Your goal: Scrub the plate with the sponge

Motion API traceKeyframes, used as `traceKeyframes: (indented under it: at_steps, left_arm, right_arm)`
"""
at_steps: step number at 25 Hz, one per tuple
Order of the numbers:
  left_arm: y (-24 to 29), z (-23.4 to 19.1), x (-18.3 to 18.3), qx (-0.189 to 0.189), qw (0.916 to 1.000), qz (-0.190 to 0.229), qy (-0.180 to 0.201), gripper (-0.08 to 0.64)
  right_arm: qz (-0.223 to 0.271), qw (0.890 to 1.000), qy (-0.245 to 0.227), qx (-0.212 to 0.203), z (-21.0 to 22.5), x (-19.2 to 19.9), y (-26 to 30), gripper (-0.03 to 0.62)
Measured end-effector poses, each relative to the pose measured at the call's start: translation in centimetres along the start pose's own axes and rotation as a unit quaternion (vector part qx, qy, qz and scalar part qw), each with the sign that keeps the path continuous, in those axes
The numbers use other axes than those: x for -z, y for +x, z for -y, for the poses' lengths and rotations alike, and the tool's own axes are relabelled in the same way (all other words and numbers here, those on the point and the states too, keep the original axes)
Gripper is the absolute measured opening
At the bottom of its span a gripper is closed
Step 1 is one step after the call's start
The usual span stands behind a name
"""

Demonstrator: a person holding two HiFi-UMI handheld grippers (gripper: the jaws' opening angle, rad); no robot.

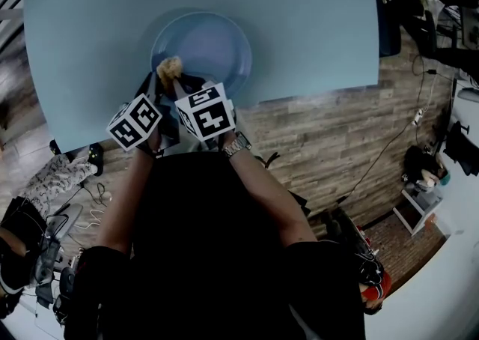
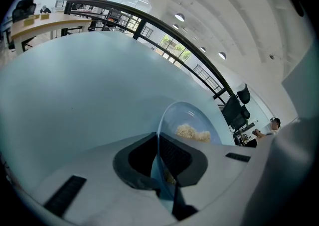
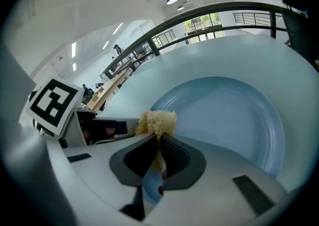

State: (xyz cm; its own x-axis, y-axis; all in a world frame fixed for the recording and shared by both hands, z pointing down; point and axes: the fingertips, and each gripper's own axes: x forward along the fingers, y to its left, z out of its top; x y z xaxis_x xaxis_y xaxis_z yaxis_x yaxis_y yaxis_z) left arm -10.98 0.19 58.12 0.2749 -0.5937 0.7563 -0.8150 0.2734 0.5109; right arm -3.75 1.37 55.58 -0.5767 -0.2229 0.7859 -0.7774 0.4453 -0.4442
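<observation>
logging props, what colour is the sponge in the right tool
The fibrous sponge is pale yellow-tan, against the light blue round plate; clearest in right gripper view.

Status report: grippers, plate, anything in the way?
Left gripper shut on plate rim. Right gripper shut on sponge, at plate's near edge. Nothing seen in the way.

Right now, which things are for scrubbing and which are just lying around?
For the job:
plate, clamped at its rim by the left gripper
sponge, pinched in the right gripper
table under the plate

Just lying about:
cable on the floor
black chairs beyond the table
</observation>
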Motion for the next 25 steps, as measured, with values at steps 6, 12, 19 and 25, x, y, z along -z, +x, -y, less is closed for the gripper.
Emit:
traceKeyframes:
  at_steps: [6,12,19,25]
  left_arm:
    - [0.0,-0.1,-0.2,0.002,1.0,0.006,-0.001,0.006]
    - [0.2,0.0,-0.5,0.005,1.0,0.008,-0.001,0.006]
    - [-0.3,0.0,0.3,0.007,0.9999,0.008,-0.004,0.006]
    - [-0.2,0.1,0.1,0.006,0.9999,0.01,-0.001,0.006]
  right_arm:
    - [-0.004,1.0,0.0,-0.012,-0.2,0.5,-0.1,0.034]
    - [-0.013,1.0,-0.017,-0.019,-0.1,0.9,-0.1,0.034]
    - [-0.022,0.999,-0.044,-0.017,0.0,2.8,-1.6,0.034]
    - [-0.022,0.999,-0.039,-0.013,0.8,3.7,-2.4,0.034]
